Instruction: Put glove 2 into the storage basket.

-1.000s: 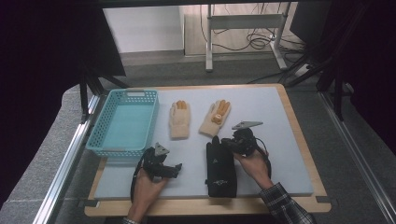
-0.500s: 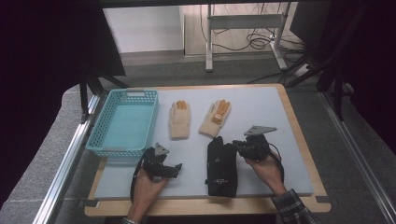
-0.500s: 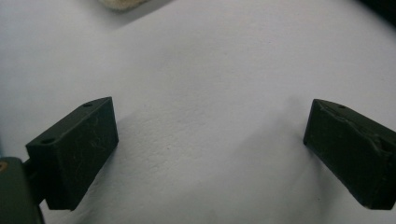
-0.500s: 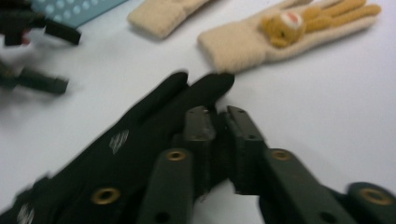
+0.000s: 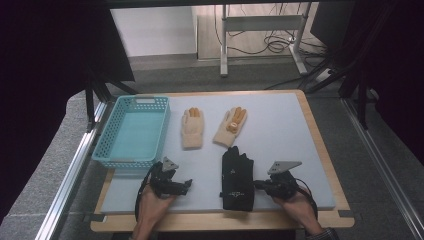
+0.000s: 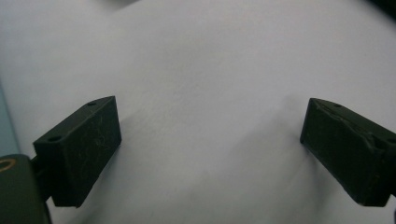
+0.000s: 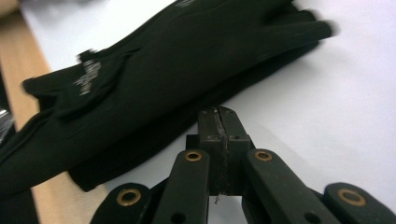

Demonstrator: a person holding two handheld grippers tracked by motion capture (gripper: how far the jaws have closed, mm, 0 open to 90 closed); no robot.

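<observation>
My right tongs (image 7: pixel 219 116) are pressed together with nothing between them, their tips just beside the near edge of the black gloves (image 5: pixel 237 178), low by the cuff end. The gloves lie stacked flat on the grey worktop (image 5: pixel 285 130), cuffs toward the wooden front edge, fingers pointing away toward the cream pair. My left tongs (image 6: pixel 210 140) are spread wide over bare mat, holding nothing; in the high view they (image 5: pixel 184 186) sit well apart from the black gloves, near the basket's front corner.

As I judge it, the step is to take hold of the black gloves. To do it well I would spread the right tongs first, since closed tips will only push the fabric along. Then I would come in low and level at the edge, slide one jaw under the stack and the other over it, and close on both layers together rather than the top one alone. A bite near the cuff, where the cloth is thickest, should keep the pair from peeling apart when lifted. The left tongs could pin the far side if the fabric slides.

Count: two cream knitted gloves, one (image 5: pixel 192 128) beside the other (image 5: pixel 230 126); what looks like two black gloves, stacked; one turquoise basket (image 5: pixel 109 150), empty.
</observation>
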